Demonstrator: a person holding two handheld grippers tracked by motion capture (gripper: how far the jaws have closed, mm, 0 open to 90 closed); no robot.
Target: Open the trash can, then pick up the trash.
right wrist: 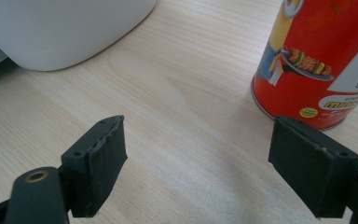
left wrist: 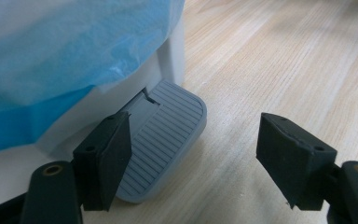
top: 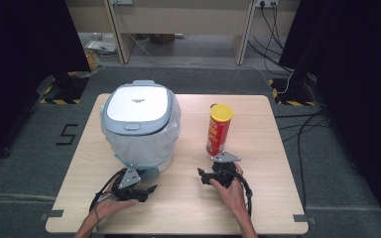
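1. High view: I see the white pedal bin with grey lid (top: 140,126) shut, and the red crisp tube with yellow cap (top: 219,129) upright beside it.
2. My left gripper (top: 144,191) gapes near the grey ribbed pedal (left wrist: 163,140); my right gripper (top: 208,174) gapes empty.
3. I judge nothing done yet.

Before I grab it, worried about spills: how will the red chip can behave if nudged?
The red chip can stands tall and narrow, so it probably tips easily. Once down, its round body would likely roll. Its glossy wall may slip in the claw.

A pedal bin (top: 139,124) and a crisp can (top: 219,130) stand on the table (top: 263,198).
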